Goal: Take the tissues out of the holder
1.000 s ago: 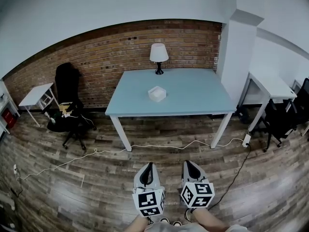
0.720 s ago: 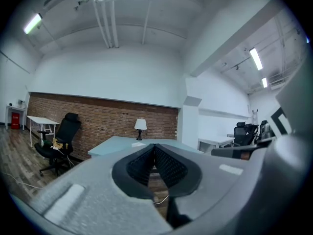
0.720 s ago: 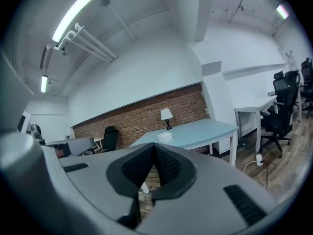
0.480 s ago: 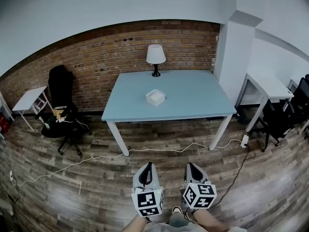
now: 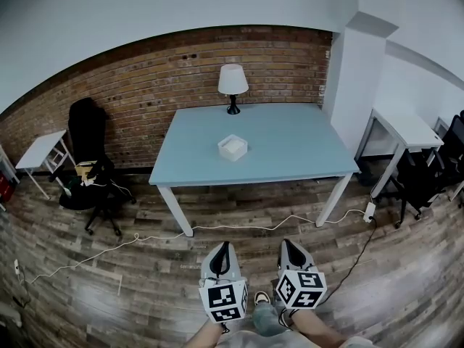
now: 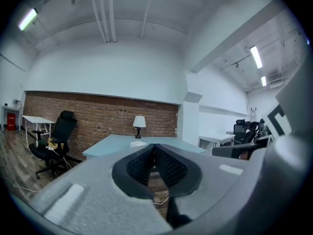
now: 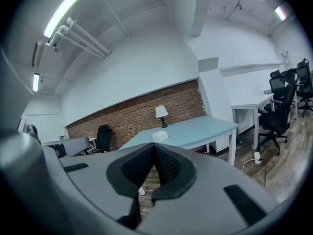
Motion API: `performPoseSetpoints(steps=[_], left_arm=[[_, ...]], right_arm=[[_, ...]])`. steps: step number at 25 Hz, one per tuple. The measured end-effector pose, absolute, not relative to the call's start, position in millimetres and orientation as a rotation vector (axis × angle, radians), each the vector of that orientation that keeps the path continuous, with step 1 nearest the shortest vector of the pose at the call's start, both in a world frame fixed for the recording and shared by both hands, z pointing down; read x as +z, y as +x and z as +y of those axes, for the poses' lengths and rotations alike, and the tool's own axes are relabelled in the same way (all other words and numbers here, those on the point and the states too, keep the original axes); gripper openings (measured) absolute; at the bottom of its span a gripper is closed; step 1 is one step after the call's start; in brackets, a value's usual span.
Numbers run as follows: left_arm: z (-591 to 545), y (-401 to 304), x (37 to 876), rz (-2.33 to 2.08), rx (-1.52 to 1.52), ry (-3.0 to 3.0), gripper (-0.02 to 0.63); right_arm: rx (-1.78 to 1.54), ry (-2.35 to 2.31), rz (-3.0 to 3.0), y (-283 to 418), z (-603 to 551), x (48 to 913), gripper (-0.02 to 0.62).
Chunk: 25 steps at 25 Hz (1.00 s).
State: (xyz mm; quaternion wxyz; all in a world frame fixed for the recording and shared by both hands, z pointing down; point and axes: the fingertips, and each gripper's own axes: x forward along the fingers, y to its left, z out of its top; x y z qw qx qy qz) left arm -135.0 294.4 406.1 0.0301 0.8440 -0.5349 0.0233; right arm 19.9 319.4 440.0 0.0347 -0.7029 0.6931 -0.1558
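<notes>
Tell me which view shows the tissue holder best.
Head view: the tissue holder sits whole and unobstructed on the blue table. Both gripper views show it small and distant, just above their jaws.

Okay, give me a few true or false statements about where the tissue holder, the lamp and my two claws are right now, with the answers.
1. The tissue holder sits on the blue table. True.
2. The left claw grips a tissue. False: it is shut on nothing, well short of the table.
3. The right claw is shut and empty. True.
4. The lamp stands on the floor. False: it stands on the table, at the edge by the brick wall.
5. In the head view, a black chair stands left of the table. True.
</notes>
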Motion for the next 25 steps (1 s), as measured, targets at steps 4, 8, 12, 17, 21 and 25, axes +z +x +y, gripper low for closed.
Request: performPoseSetpoints(steps=[4,8,12,17,21,25], left_arm=[[266,-125,403,-1.659,0.071,2.604,0.009],[234,-109,400,-1.674,0.079,2.593,0.009],[202,-93,395,-1.69,0.072,2.576,0.009],[161,-75,390,-1.714,0.067,2.563,0.009],[132,-63,392,-1.735,0.069,2.548,0.009],[107,-51,393,-1.745,0.077,2.534,0.009]], right_arm=[[-0.479,-2.151,2.149,26,289,439,0.005],[-0.484,-2.138,2.156,42,254,436,0.005],[-0.465,-2.128,2.17,59,216,426,0.005],[-0.445,-2.077,2.164,79,171,414,0.005],[-0.461,-2.055,2.207,90,142,419,0.005],[-0.472,-2.036,2.238,100,116,421,0.005]])
